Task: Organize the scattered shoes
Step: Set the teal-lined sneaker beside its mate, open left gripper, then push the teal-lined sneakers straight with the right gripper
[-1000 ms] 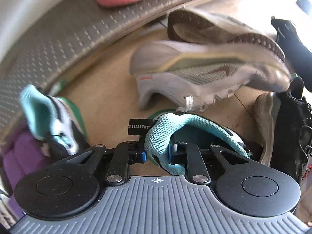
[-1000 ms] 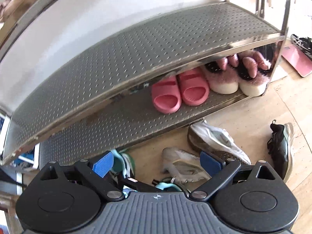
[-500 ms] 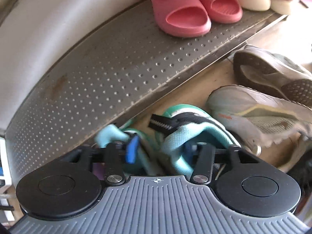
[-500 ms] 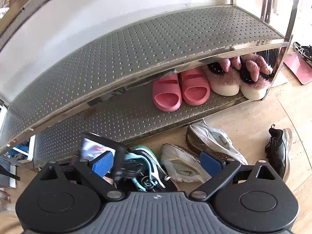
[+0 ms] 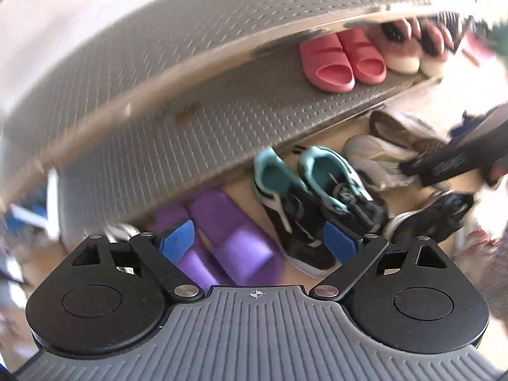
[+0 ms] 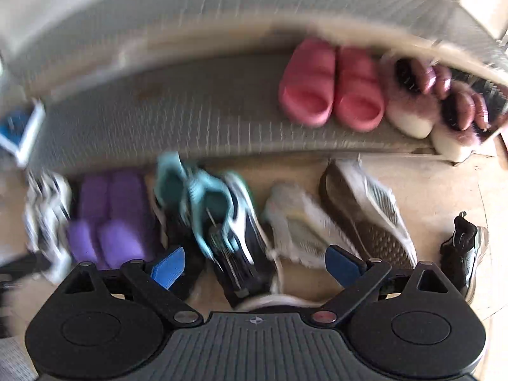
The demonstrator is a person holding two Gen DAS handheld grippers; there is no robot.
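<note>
A pair of black sneakers with teal lining (image 5: 312, 203) stands side by side on the floor in front of the rack; it also shows, blurred, in the right wrist view (image 6: 219, 222). My left gripper (image 5: 258, 243) is open and empty, pulled back above the pair. My right gripper (image 6: 255, 266) is open and empty above the floor. Two grey sneakers (image 6: 333, 219) lie on their sides to the right; they also show in the left wrist view (image 5: 387, 149). A single black shoe (image 6: 462, 247) lies at far right.
Purple slippers (image 5: 219, 235) sit left of the teal pair, with a white sneaker (image 6: 47, 219) further left. The metal rack's lower shelf (image 5: 190, 133) holds pink slides (image 5: 343, 60) and furry pink slippers (image 6: 425, 104). The other gripper's dark body (image 5: 460, 155) shows at right.
My left gripper let go of the teal-lined sneaker, opened, and pulled back and up. The sneaker now stands beside its mate. My right gripper moved down and is blurred.
</note>
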